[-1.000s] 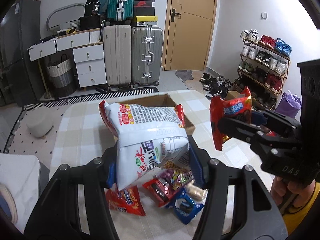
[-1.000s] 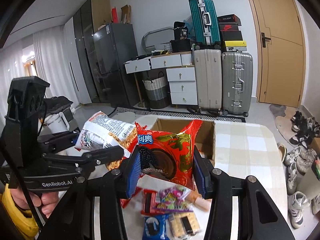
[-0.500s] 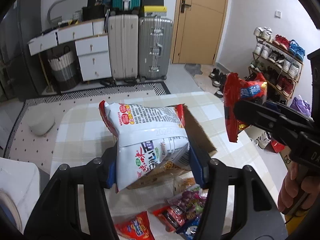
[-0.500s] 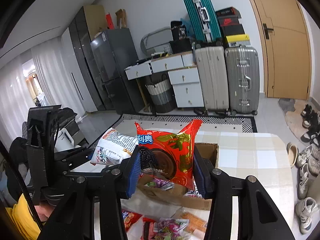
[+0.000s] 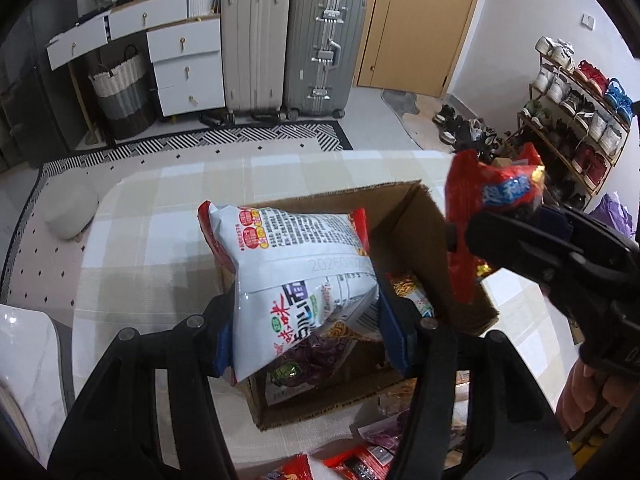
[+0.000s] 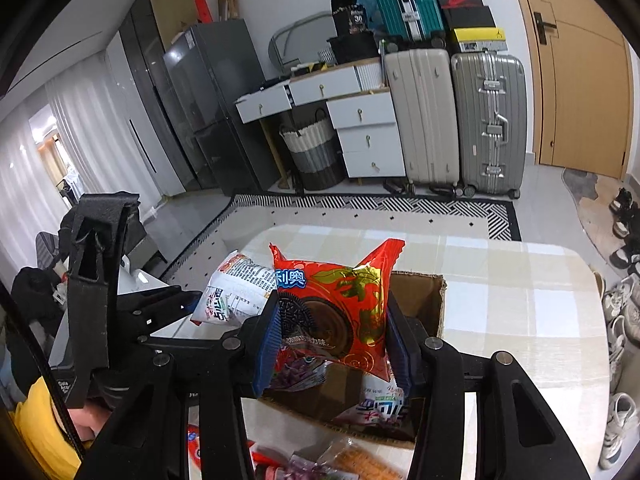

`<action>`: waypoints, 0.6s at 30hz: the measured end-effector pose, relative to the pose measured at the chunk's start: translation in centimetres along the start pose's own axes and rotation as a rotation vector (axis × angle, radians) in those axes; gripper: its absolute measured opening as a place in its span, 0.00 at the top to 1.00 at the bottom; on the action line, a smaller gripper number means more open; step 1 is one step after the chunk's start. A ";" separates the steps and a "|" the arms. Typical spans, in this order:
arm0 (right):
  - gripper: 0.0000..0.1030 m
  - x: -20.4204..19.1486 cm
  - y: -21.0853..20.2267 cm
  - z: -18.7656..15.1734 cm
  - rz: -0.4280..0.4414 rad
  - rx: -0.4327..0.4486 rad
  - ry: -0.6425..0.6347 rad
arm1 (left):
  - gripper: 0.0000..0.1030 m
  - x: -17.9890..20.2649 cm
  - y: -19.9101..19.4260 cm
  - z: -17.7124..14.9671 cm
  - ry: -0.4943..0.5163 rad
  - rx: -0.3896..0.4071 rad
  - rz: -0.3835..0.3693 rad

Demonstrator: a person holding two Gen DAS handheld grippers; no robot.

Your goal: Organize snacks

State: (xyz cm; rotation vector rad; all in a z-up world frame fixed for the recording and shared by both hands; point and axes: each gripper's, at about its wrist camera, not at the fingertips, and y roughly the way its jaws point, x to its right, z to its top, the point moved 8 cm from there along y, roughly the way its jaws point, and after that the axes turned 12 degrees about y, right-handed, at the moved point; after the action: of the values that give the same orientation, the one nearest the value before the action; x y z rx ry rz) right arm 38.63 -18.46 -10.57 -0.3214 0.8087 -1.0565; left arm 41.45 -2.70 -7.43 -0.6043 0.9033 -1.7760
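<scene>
Both snack packs (image 5: 296, 280) gripper-clamped above box (image 5: 404, 208).

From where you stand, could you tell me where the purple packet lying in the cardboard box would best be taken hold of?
Take the purple packet from above, at its crinkled edge nearest the box's near wall. It lies flat among other packets, partly under the white bag in the left tongs, so only that edge shows free; a pinch on the thin seam should lift it.

From my view, the cardboard box (image 5: 404, 216) interior lies mostly hidden behind the white noodle bag (image 5: 296, 276); loose snacks (image 5: 360, 464) are cropped at the bottom edge.
</scene>
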 end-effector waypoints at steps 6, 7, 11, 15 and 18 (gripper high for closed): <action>0.54 1.0 2.9 -0.4 -0.015 -0.042 0.012 | 0.46 -0.5 3.1 -0.5 0.000 -0.023 -0.011; 0.54 1.2 3.2 -0.6 -0.017 -0.048 0.014 | 0.46 -0.6 3.4 -0.8 0.002 -0.025 -0.010; 0.54 1.8 4.1 -1.0 -0.022 -0.066 0.025 | 0.46 -0.5 4.6 -1.1 0.009 -0.037 -0.011; 0.54 2.4 4.7 -1.6 -0.027 -0.084 0.037 | 0.46 -1.0 5.4 -1.8 0.013 -0.049 -0.009; 0.54 2.8 5.1 -2.0 -0.028 -0.098 0.043 | 0.46 -0.6 5.9 -2.0 0.016 -0.058 -0.009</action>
State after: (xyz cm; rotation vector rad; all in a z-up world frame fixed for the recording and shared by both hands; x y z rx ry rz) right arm 41.16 -18.13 -16.19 -0.3954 0.8989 -1.0551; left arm 43.46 -2.74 -13.43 -0.6331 0.9678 -1.7700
